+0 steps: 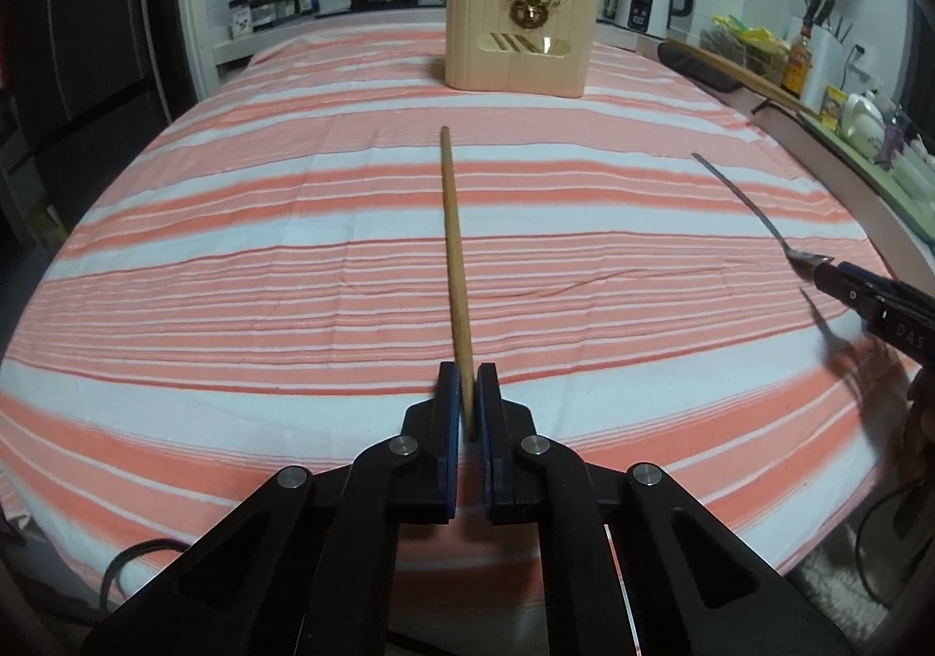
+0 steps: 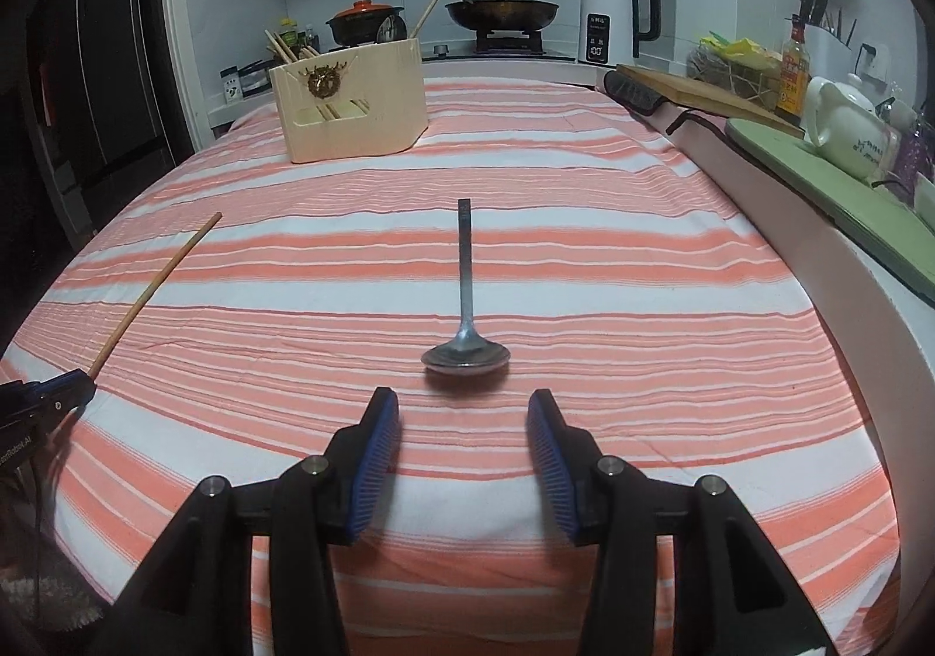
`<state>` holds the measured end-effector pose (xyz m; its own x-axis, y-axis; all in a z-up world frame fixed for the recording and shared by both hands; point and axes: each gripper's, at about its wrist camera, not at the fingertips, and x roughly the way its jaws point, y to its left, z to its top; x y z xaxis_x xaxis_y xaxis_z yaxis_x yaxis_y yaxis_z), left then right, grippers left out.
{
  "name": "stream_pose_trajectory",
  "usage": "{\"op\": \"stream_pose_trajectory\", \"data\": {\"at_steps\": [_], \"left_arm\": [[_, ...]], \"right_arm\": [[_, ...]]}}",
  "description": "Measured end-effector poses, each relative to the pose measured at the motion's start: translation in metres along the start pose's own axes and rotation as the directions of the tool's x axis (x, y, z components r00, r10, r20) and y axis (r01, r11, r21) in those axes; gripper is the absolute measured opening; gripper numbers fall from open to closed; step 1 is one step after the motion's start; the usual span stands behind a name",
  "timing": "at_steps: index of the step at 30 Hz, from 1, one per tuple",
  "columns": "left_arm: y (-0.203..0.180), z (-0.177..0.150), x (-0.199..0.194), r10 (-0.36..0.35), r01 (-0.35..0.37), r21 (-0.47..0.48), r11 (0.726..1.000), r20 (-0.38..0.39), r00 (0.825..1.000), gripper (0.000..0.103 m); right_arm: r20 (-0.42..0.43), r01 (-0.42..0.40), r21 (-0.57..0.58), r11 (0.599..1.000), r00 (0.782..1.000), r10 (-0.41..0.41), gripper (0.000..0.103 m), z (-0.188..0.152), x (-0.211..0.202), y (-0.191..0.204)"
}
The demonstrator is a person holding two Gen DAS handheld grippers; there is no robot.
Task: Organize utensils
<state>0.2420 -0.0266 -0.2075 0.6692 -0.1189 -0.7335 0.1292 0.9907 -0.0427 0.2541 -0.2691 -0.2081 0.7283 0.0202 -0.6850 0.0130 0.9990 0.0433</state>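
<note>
While my left hand-held gripper [image 1: 466, 393] clamps one wooden chopstick [image 1: 454, 259] above the striped tabletop [image 1: 234, 259], my right hand-held gripper [image 2: 464, 416] stands half open, empty, just behind the spoon [image 2: 466, 346] lying there.

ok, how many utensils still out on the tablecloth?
2: a chopstick gripped by the left gripper, a spoon lying just ahead of the open right gripper. None seem hidden.

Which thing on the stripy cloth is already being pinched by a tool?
The wooden chopstick: the left tool is shut on its end. The metal spoon lies free before the open right tool.
</note>
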Motion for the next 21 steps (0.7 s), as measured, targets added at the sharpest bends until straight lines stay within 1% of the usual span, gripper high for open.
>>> {"op": "stream_pose_trajectory", "data": {"at_steps": [2,3,5,6,8,10,12,13,15,16,19,21], "left_arm": [[0.003,0.001,0.001,-0.002,0.002,-0.009,1.0,0.004,1.0,0.003],[0.004,0.002,0.002,0.001,-0.001,-0.012,1.0,0.006,1.0,0.003],[0.004,0.004,0.004,0.002,-0.001,-0.021,1.0,0.009,1.0,0.003],[0.004,0.005,0.006,0.001,-0.001,-0.024,1.0,0.009,1.0,0.003],[0.004,0.007,0.008,0.003,-0.003,-0.028,1.0,0.011,1.0,0.003],[0.004,0.009,0.01,0.004,-0.004,-0.033,0.999,0.01,1.0,0.003],[0.004,0.01,0.01,0.004,-0.004,-0.034,0.999,0.006,1.0,0.003],[0.004,0.01,0.01,0.004,-0.004,-0.032,0.999,0.004,1.0,0.003],[0.004,0.01,0.01,0.004,-0.004,-0.033,0.999,0.002,1.0,0.003],[0.004,0.009,0.01,0.004,-0.004,-0.033,0.999,0.001,1.0,0.003],[0.003,0.009,0.01,0.008,-0.008,-0.025,1.0,0.004,1.0,0.003],[0.004,0.01,0.01,0.004,-0.004,-0.025,1.0,0.002,1.0,0.003]], "right_arm": [[0.003,-0.014,0.021,1.0,1.0,0.014,0.047,0.006,0.0,-0.003],[0.007,-0.006,0.022,1.0,1.0,0.006,0.047,0.01,-0.001,-0.004],[0.004,0.001,-0.007,1.0,1.0,-0.001,0.047,0.02,0.0,-0.006],[-0.015,0.001,-0.029,1.0,1.0,-0.002,0.047,0.028,0.003,-0.006],[-0.095,-0.023,-0.071,0.997,0.995,0.016,0.047,0.044,0.019,-0.005],[-0.176,-0.056,-0.088,0.995,0.984,0.039,0.047,0.058,0.04,-0.003],[-0.225,-0.062,-0.089,0.994,0.974,0.041,0.046,0.067,0.059,-0.002],[-0.262,-0.072,-0.099,0.993,0.964,0.044,0.046,0.07,0.068,-0.001],[-0.292,-0.076,-0.113,0.991,0.956,0.04,0.04,0.075,0.077,0.002],[-0.308,-0.077,-0.128,0.989,0.951,0.034,0.04,0.076,0.079,0.005],[-0.323,-0.077,-0.153,0.985,0.946,0.023,0.041,0.078,0.086,0.011],[-0.332,-0.08,-0.149,0.986,0.943,0.026,0.04,0.082,0.086,0.009]]}}
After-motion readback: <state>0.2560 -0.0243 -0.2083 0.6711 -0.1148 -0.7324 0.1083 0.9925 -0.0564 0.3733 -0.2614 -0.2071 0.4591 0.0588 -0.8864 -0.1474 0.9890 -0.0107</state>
